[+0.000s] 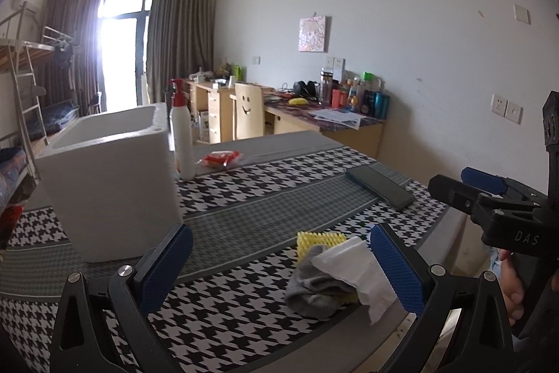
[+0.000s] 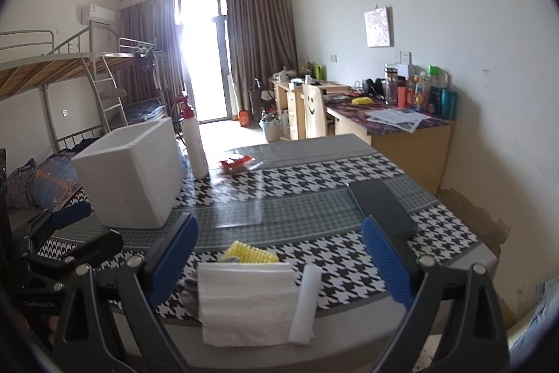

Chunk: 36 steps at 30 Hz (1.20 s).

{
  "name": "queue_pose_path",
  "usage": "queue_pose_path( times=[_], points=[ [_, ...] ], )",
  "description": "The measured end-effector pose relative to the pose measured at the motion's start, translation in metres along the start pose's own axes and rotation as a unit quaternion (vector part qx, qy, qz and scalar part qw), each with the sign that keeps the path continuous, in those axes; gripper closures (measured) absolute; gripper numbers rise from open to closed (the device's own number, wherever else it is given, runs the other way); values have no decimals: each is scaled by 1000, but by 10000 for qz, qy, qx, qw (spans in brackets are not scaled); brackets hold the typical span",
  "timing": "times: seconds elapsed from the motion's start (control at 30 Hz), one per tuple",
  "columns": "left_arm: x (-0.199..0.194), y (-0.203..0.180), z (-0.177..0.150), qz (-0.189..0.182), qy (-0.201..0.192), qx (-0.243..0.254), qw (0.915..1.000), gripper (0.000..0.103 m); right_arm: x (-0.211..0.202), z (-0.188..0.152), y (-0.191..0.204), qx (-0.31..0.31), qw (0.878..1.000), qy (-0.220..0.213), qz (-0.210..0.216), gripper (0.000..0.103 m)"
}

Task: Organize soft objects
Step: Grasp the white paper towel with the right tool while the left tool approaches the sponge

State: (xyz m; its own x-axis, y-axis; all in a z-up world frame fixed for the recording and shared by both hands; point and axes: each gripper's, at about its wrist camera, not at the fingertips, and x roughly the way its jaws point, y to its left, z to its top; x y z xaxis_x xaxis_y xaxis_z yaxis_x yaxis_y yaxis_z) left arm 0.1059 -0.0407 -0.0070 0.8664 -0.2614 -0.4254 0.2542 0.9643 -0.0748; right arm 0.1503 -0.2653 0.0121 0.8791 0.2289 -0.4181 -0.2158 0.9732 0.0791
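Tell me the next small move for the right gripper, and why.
Probably lower the right gripper, whose jaws stand open, onto the white tissue at the table's near edge and close on it. The tissue lies on top of the grey sock and yellow foam net, so it comes off first, and the foam box stands open to receive it.

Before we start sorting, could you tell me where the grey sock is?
The grey sock lies at the table's near edge, tucked under the white paper towel and against the yellow foam net, between the left gripper's open fingers.
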Motion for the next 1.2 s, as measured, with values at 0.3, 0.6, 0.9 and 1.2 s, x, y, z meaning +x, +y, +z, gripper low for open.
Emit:
queue_pose_path(
  times=[0.3, 0.6, 0.9, 1.2],
  points=[
    [10, -13, -3, -309, 172, 78, 9993, 1, -1, -10, -12, 115, 9997, 182, -106, 6],
    [24, -25, -12, -535, 412, 132, 9976, 1, 4, -24, -25, 307, 9984, 418, -214, 6],
    [35, -29, -18, -512, 563, 179, 9969, 1, 16, -36, -29, 418, 9965, 704, -192, 6],
    [40, -30, -23, -548, 654, 167, 9962, 1, 36, -51, -33, 491, 9921, 1150, -82, 30]
  ],
)
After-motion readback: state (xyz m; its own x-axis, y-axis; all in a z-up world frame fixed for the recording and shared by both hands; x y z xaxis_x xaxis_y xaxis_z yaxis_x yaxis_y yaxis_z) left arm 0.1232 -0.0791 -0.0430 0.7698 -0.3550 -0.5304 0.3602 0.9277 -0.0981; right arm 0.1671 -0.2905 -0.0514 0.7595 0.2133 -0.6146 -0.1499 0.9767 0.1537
